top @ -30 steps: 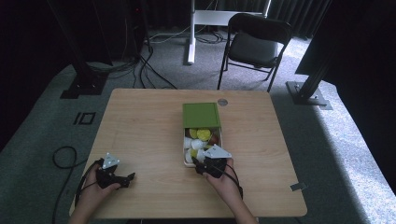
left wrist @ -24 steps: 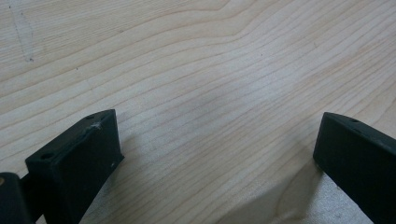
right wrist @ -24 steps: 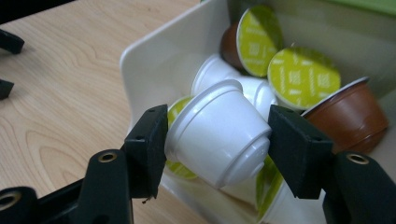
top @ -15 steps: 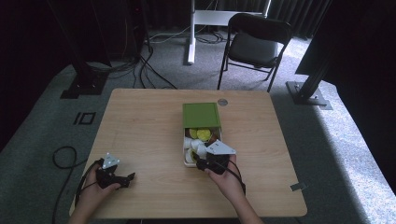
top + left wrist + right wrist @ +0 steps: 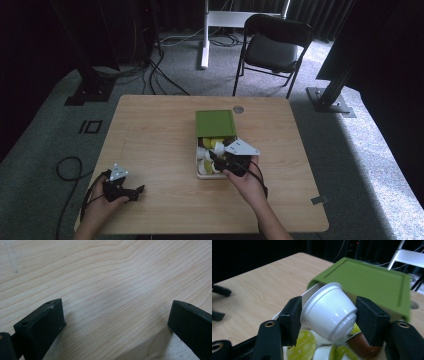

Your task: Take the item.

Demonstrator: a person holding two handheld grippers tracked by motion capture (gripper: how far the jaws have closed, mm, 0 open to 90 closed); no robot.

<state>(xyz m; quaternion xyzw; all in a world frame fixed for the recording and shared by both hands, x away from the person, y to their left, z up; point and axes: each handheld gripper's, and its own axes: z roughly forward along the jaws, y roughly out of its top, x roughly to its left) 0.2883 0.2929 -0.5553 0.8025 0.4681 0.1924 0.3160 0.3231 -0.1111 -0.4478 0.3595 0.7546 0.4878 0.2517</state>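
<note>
An open white box (image 5: 198,171) with a green sliding lid (image 5: 215,123) lies at the table's middle and holds several coffee capsules (image 5: 210,145). My right gripper (image 5: 216,158) hangs over the box's near end, shut on a white capsule (image 5: 329,310) that is tilted between its jaws, with the green lid (image 5: 372,277) just behind. Yellow-green capsule tops (image 5: 302,345) and a brown capsule (image 5: 362,346) lie below it. My left gripper (image 5: 136,192) rests at the near left of the table, open, with bare wood (image 5: 115,290) between its jaws.
A black folding chair (image 5: 272,47) stands beyond the table's far edge. A round grommet (image 5: 238,109) sits in the tabletop behind the box. A cable (image 5: 65,167) loops on the floor at the left. Bare wood spreads between the two grippers.
My right gripper has risen and shifted slightly right over the box with the white capsule in its jaws. The left gripper has stayed put.
</note>
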